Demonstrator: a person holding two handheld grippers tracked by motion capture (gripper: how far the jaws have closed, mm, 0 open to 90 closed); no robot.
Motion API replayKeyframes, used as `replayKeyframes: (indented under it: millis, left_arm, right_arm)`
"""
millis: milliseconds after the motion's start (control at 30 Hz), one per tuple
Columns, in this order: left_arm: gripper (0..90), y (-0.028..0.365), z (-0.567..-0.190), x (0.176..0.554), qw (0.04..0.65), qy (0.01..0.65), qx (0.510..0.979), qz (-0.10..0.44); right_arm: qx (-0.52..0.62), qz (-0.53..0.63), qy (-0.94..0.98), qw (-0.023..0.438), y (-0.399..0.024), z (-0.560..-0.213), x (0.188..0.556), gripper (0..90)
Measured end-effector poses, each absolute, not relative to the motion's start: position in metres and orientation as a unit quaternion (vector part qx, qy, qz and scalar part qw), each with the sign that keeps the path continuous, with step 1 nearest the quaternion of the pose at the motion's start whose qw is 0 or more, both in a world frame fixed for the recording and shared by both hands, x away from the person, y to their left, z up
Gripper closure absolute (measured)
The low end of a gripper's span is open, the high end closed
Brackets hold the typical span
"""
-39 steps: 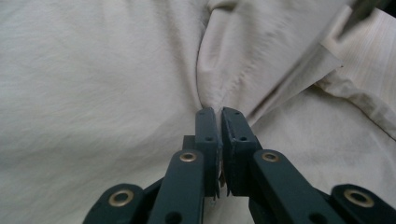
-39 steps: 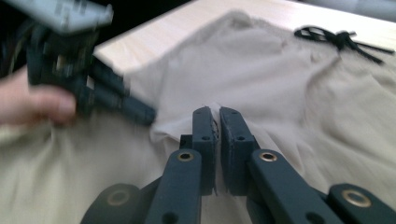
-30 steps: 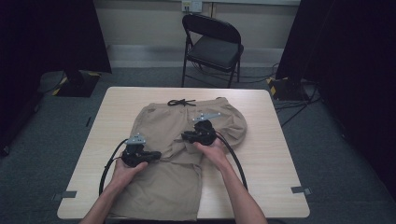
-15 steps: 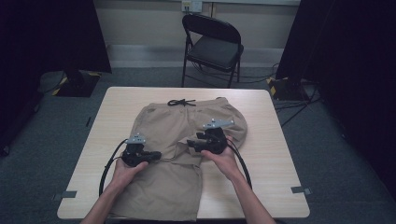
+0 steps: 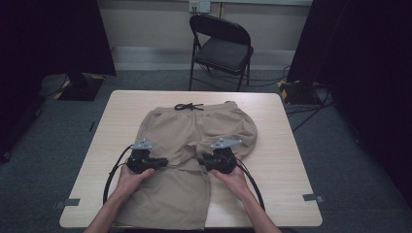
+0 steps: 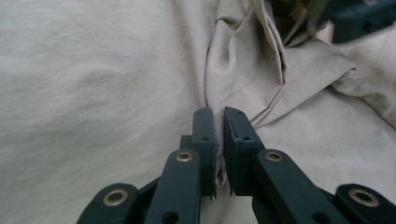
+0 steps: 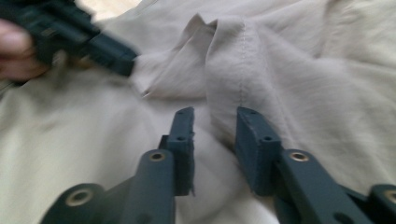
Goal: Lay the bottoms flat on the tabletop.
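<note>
Right tool [image 7: 212, 135] pulled nearer, spread beside a fold, left tool [image 6: 219, 133] pinching shorts [image 5: 194, 145] fabric

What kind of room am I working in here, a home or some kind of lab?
Likely a recording studio or lab, not a home: black curtains hang at both sides, cables run across the grey carpet, and a lone folding chair stands behind the plain table holding the shorts.

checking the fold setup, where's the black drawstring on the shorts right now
In the high view the black drawstring lies at the waistband on the far edge of the tan shorts, toward the folding chair, well beyond both grippers.
</note>
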State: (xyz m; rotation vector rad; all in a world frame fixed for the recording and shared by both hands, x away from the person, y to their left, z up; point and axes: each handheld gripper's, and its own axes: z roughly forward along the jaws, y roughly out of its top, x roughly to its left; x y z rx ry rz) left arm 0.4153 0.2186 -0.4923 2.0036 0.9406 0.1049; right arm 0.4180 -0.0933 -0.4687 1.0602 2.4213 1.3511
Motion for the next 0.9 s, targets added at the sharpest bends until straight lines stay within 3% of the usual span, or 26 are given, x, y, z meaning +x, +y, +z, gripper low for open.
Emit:
replayKeyframes:
  millis: [333,433,467,567,800,900]
  left_arm:
    - [83.5,0.221,-0.493,0.416,0.446,0.381,0.809,0.038]
    - [83.5,0.222,-0.493,0.416,0.446,0.383,0.808,0.04]
    - [83.5,0.222,-0.493,0.416,0.446,0.384,0.808,0.039]
    - [83.2,0.223,-0.493,0.416,0.446,0.384,0.807,0.039]
    - [75.1,0.226,-0.482,0.412,0.483,0.38,0.786,0.067]
    - [66.1,0.222,-0.476,0.409,0.495,0.372,0.781,0.077]
  right_arm:
    - [0.388,0.427,0.813,0.08,-0.077,-0.488,0.457,47.4]
    - [0.391,0.411,0.817,0.103,-0.074,-0.494,0.459,57.3]
    - [0.392,0.407,0.817,0.117,-0.078,-0.495,0.46,68.8]
    - [0.401,0.409,0.811,0.117,-0.085,-0.493,0.46,82.7]
    - [0.422,0.446,0.781,0.115,-0.11,-0.48,0.462,85.1]
    - [0.431,0.46,0.767,0.118,-0.126,-0.469,0.467,85.2]
